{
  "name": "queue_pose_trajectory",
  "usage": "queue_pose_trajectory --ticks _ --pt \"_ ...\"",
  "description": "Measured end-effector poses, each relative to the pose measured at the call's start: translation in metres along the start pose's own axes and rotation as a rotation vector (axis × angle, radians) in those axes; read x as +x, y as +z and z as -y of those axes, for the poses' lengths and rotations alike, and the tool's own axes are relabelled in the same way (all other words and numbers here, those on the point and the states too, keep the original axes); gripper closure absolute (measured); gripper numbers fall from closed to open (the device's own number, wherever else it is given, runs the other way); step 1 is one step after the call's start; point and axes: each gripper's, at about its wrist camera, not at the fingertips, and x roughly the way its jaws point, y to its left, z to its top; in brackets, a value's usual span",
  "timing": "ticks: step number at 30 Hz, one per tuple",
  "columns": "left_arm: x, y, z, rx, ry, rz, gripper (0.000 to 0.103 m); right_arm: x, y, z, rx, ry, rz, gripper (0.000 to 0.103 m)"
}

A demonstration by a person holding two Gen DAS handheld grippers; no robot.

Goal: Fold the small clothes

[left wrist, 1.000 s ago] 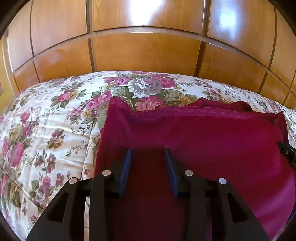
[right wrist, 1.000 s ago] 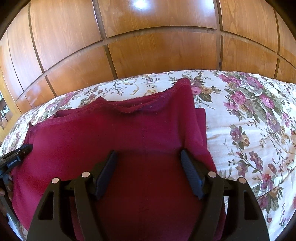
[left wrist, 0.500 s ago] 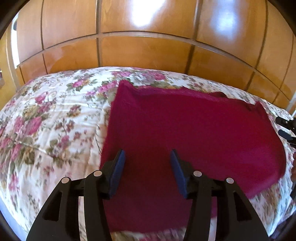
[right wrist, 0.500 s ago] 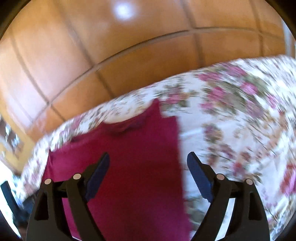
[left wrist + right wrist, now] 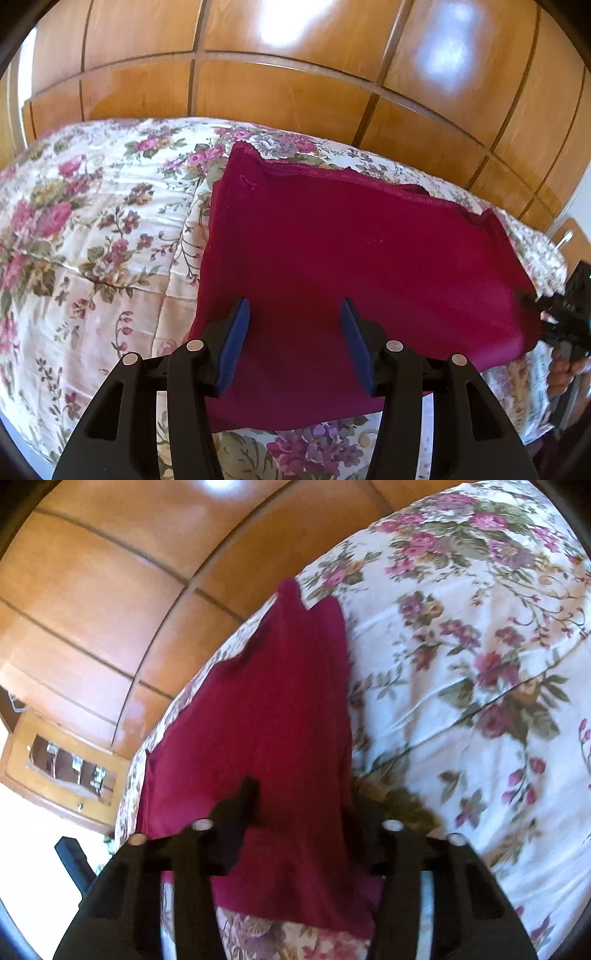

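A dark red garment [image 5: 343, 254] lies folded flat on a floral bedspread [image 5: 92, 221]. My left gripper [image 5: 293, 328] hovers open and empty over the garment's near left part. In the right wrist view the garment [image 5: 258, 716] runs away from me, tilted. My right gripper [image 5: 303, 805] is open at the garment's near right edge, one finger over the cloth, the other beside it over the bedspread [image 5: 461, 664]. It holds nothing. The right gripper also shows at the far right of the left wrist view [image 5: 565, 310], at the garment's right edge.
A wooden panelled wall [image 5: 295, 74] stands behind the bed. In the right wrist view a wooden bedside cabinet [image 5: 62, 764] stands at the left beyond the bed's end. The bed's near edge lies just below both grippers.
Both grippers have drawn back and risen from the garment. The right gripper has swung round to the right side and tilted, and its jaws opened wider. The left jaws opened slightly.
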Motion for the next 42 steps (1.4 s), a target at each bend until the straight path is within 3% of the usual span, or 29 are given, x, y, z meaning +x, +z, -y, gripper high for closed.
queue_pose_trajectory --ticks 2,3,4,6,10,15,21,24,29,31,34,37,39,40,42 --pt "-0.002 0.001 -0.003 -0.019 -0.021 -0.010 0.046 -0.002 0.001 -0.009 0.002 0.007 0.004 0.073" --pt "-0.004 0.001 -0.005 -0.034 -0.043 -0.012 0.033 -0.004 0.002 -0.016 -0.004 0.007 0.013 0.075" --pt "-0.006 0.002 -0.008 -0.049 -0.058 -0.019 0.027 -0.006 0.003 -0.024 -0.012 0.012 0.023 0.075" --pt "-0.006 0.004 -0.012 -0.061 -0.073 -0.042 0.027 -0.011 0.008 -0.046 -0.040 0.031 0.044 0.077" --pt "-0.011 0.008 -0.027 -0.137 -0.132 -0.063 0.035 -0.016 0.018 -0.104 -0.121 0.073 0.065 0.079" --pt "-0.020 0.014 -0.051 -0.228 -0.261 -0.053 0.058 0.004 0.021 -0.179 -0.230 0.106 0.052 0.080" --pt "-0.028 0.020 -0.079 -0.325 -0.382 -0.014 0.060 0.071 0.001 -0.252 -0.348 0.102 -0.048 0.080" --pt "-0.028 0.022 -0.092 -0.366 -0.420 -0.008 0.060 0.118 -0.022 -0.279 -0.413 0.088 -0.141 0.080" --pt "-0.027 0.026 -0.114 -0.439 -0.457 -0.005 0.060 0.181 -0.067 -0.298 -0.535 -0.011 -0.266 0.079" --pt "-0.026 0.028 -0.120 -0.461 -0.475 -0.009 0.059 0.185 -0.078 -0.300 -0.579 0.005 -0.279 0.067" --pt "-0.027 0.034 -0.123 -0.464 -0.486 -0.008 0.051 0.167 -0.095 -0.307 -0.663 0.152 -0.319 0.045" --pt "-0.027 0.043 -0.123 -0.454 -0.503 -0.015 0.050 0.144 -0.104 -0.304 -0.693 0.211 -0.332 0.044" --pt "-0.028 0.050 -0.118 -0.440 -0.519 -0.020 0.041 0.120 -0.107 -0.292 -0.686 0.235 -0.315 0.045" --pt "-0.029 0.053 -0.115 -0.440 -0.531 -0.025 0.034 0.115 -0.108 -0.289 -0.678 0.237 -0.307 0.045" --pt "-0.028 0.059 -0.106 -0.428 -0.558 -0.044 0.034 0.092 -0.104 -0.268 -0.654 0.206 -0.259 0.044"
